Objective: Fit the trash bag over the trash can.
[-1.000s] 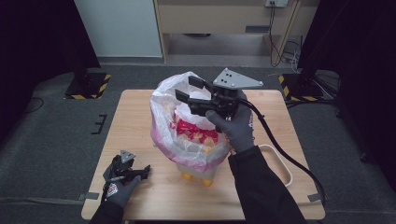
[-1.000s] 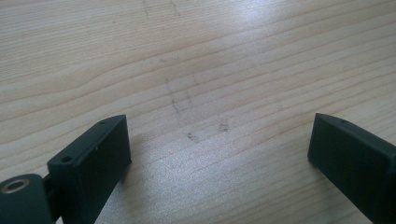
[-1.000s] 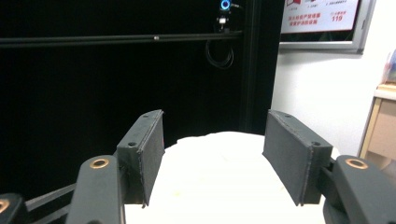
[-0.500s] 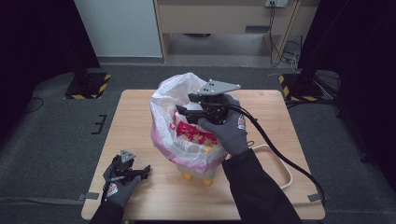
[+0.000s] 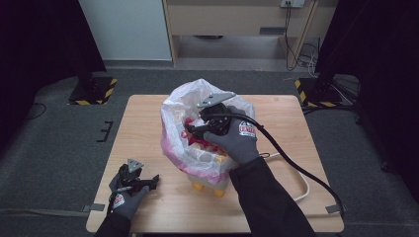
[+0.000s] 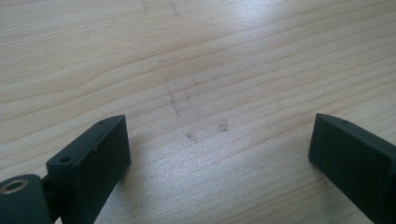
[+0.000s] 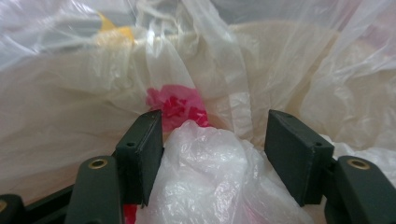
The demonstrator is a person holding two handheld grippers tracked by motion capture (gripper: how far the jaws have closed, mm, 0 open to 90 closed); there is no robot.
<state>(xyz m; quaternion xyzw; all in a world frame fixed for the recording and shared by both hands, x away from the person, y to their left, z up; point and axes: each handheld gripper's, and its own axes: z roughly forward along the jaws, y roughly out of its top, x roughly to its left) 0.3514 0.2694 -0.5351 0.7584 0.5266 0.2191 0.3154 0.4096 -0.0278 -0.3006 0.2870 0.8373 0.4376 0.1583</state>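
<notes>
My right tongs (image 7: pixel 214 154) half open inside the bag (image 5: pixel 178 123), jaws just reopening around a plastic wad (image 7: pixel 205 177); next: clamp it. Left tongs (image 6: pixel 219 158) wide open, empty, over table (image 6: pixel 210 60).

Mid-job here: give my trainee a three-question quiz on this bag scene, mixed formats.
1. True or false: the left gripper holds the bag.
2. What lies between the jaws of the right gripper? A) a crumpled wad of clear plastic B) a spoon C) a cable
3. Fill in: the clear plastic bag lines a pale bin with ____ feet.

Key: 1. False; it rests low at the wooden table, jaws apart with nothing between them. 2. A; whether the pads press it cannot be told. 3. Yellow.
</notes>
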